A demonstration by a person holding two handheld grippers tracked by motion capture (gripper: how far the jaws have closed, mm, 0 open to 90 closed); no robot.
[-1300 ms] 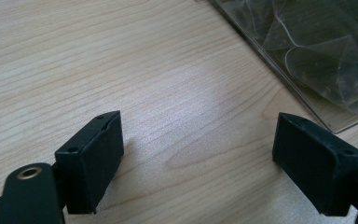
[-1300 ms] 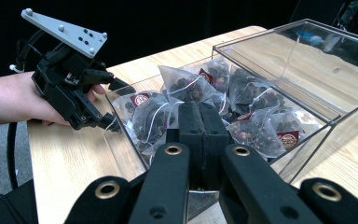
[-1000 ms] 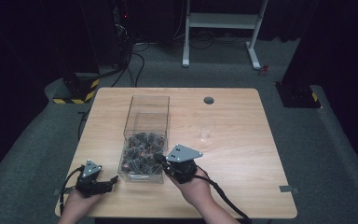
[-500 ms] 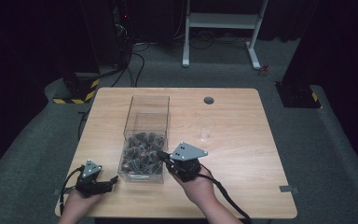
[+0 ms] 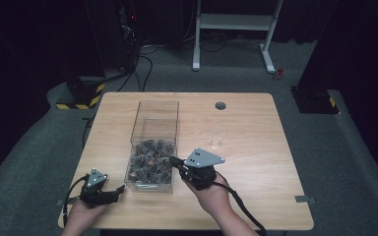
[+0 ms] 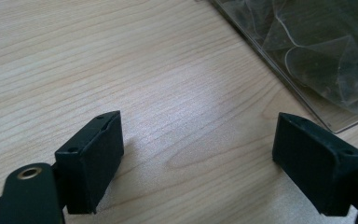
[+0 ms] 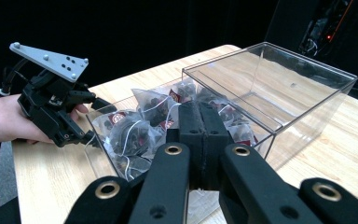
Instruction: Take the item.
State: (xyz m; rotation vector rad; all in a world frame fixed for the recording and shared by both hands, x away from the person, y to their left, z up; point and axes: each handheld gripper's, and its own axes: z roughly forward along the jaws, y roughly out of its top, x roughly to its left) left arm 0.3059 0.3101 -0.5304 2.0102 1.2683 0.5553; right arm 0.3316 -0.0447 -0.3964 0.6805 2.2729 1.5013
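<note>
The right gripper [image 5: 176, 162] has edged back from the clear box [image 5: 153, 129] of tea bags [image 5: 150, 160], jaws clenched empty; the left gripper [image 5: 114, 191] rests released beside the box.

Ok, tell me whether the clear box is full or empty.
Partly full: the clear box holds tea bags heaped at its near end; its far end is bare.

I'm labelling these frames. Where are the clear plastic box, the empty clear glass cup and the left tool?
clear plastic box [image 5: 158, 109]: high view, far rim.
empty clear glass cup [image 5: 217, 135]: high view, its side wall.
left tool [image 6: 196, 158]: left gripper view, midway between its open tips.
</note>
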